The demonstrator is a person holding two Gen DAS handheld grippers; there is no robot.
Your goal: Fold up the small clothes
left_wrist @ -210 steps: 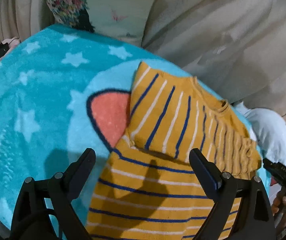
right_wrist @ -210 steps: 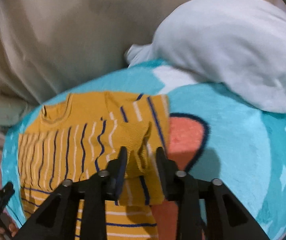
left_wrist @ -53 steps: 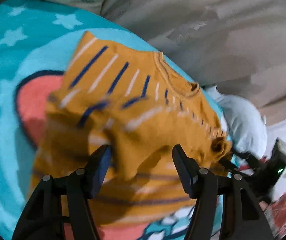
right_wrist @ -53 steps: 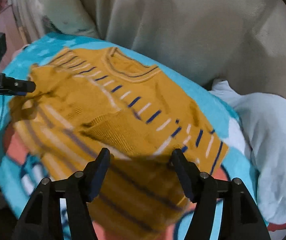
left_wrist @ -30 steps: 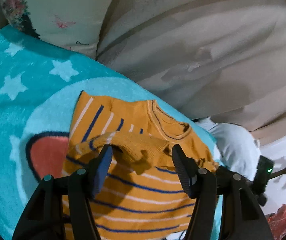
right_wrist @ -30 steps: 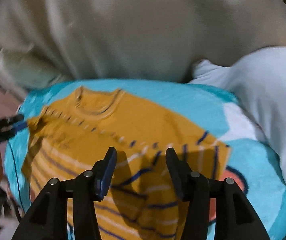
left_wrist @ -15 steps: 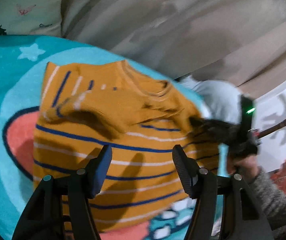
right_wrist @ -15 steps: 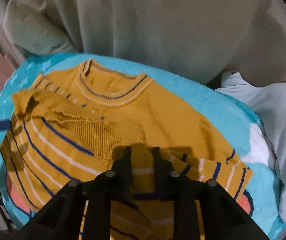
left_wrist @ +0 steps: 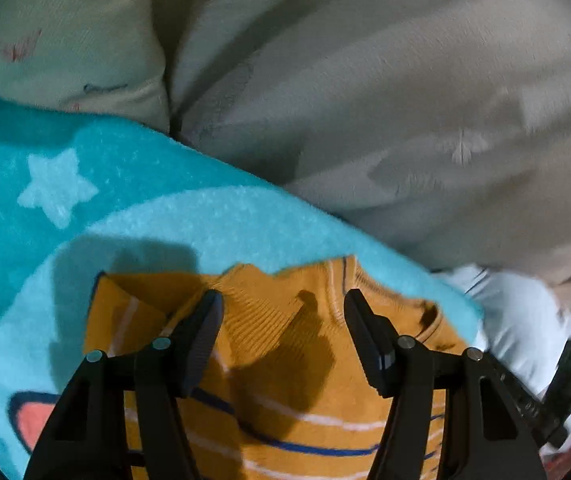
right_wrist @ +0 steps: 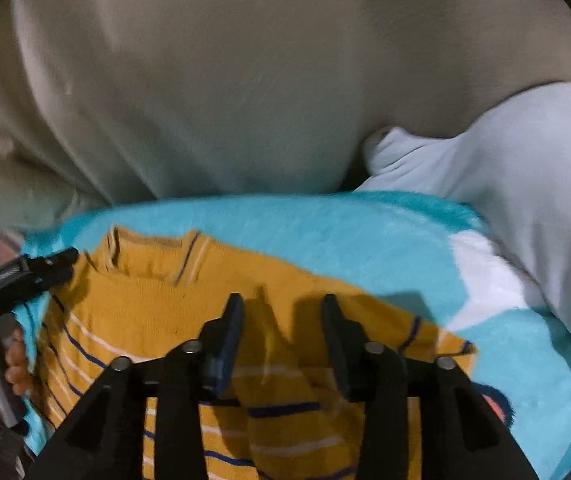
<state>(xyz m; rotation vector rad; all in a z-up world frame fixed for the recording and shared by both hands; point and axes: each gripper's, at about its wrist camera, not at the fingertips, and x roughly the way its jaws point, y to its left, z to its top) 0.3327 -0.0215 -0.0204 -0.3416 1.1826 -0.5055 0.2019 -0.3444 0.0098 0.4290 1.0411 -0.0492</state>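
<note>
A small mustard-yellow knit sweater [left_wrist: 285, 340] with blue and white stripes lies on a turquoise star blanket [left_wrist: 133, 184]. Its sleeves are folded in over the body. My left gripper [left_wrist: 283, 320] is open just above the sweater's upper part, near the collar, with nothing between its fingers. My right gripper [right_wrist: 281, 316] is open above the other shoulder of the sweater [right_wrist: 157, 312], also empty. The left gripper also shows at the left edge of the right wrist view [right_wrist: 25, 276], by the collar.
A beige sofa back [left_wrist: 365, 100] rises behind the blanket. A pale cushion [left_wrist: 57, 40] stands at the far left. A white soft garment or pillow [right_wrist: 517, 184] lies on the right. The turquoise blanket [right_wrist: 325, 232] shows bare beyond the collar.
Both grippers have moved toward the sweater's collar end and lower. The right gripper, nearly shut half a second ago, has opened. The sleeve now lies on the body.
</note>
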